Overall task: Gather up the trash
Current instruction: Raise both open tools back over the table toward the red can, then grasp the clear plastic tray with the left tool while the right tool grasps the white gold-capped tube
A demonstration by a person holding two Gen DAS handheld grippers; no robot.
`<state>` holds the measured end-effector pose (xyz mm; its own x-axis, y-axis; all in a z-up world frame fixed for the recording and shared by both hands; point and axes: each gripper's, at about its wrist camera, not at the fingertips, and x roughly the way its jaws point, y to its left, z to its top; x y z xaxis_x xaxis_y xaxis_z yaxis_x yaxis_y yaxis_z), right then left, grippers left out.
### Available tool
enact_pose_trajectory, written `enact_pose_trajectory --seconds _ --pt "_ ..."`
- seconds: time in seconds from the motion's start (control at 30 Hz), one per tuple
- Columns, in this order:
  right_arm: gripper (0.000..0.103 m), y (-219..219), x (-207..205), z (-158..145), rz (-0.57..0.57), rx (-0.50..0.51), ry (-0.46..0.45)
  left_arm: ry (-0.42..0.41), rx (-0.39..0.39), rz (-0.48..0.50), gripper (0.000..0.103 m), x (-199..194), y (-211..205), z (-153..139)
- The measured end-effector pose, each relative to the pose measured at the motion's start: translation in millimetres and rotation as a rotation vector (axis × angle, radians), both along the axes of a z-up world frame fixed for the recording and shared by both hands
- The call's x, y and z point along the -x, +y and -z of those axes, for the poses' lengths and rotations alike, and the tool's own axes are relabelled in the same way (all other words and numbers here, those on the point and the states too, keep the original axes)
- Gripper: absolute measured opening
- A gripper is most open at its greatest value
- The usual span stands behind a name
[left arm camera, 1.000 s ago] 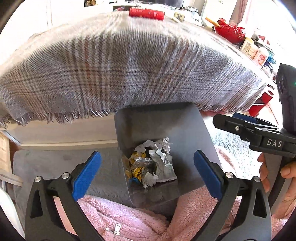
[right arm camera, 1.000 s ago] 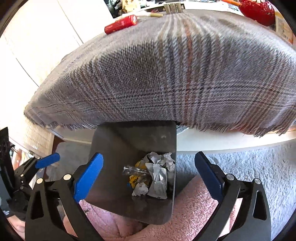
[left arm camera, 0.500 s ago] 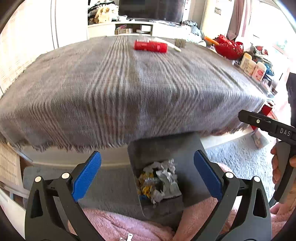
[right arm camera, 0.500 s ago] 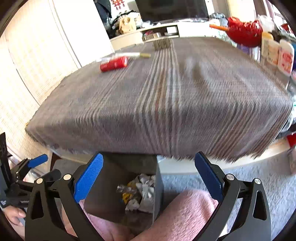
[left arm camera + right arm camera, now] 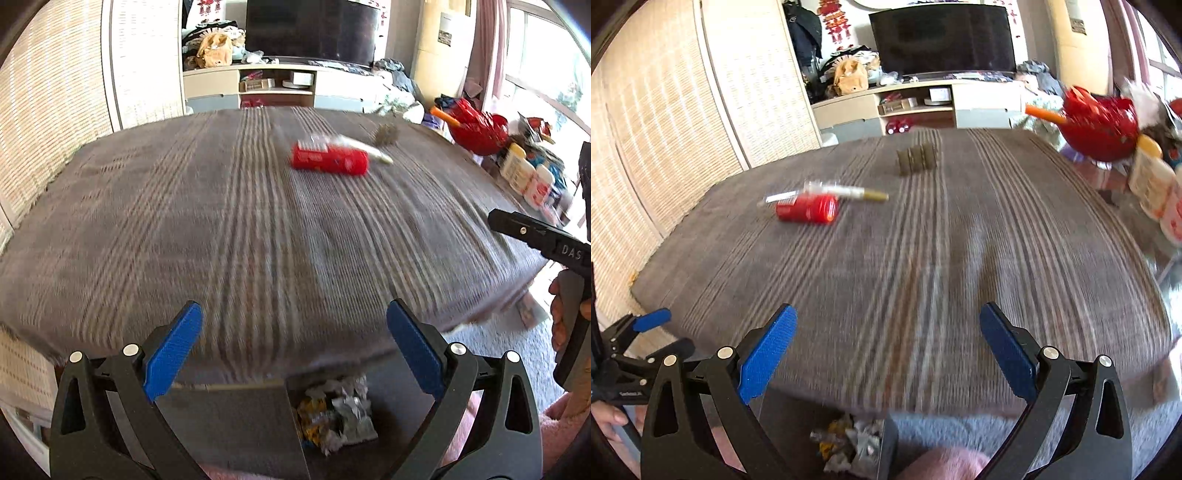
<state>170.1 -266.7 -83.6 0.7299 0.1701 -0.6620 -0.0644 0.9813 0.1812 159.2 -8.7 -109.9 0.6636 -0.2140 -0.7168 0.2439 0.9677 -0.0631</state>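
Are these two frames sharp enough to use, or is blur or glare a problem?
Left wrist view: motion blur smears the tablecloth and red tube; the window at right is blown out. Right wrist view: similar smear on the red tube and red bowl. Both grippers' own fingers stay crisp.

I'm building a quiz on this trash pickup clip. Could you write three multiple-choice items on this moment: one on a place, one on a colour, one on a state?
1. Where is the crumpled trash?
A. in the grey bin below the table edge
B. on the striped cloth
C. in the red bowl

2. What colour is the can lying on the cloth?
A. green
B. red
C. white

3. How is the left gripper?
A. shut on a wrapper
B. shut on nothing
C. open and empty

Key: 1 A, the wrappers sit inside the bin; 2 B, its body is red; 3 C, the blue pads stand wide apart, nothing between.
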Motion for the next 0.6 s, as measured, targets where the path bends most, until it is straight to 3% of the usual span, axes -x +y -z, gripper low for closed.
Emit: enact_pose_trajectory --seconds 0.33,0.6 --pt "0.095 13.2 -74.6 12.6 -0.028 0.068 0.040 -0.009 -0.004 -0.005 0.095 -71.2 -9.4 -9.1" --pt "0.078 32.2 -128.2 23.2 -0.066 0.162 0.095 0.010 -0.002 0.022 0.095 -116.0 -23.6 -4.5"
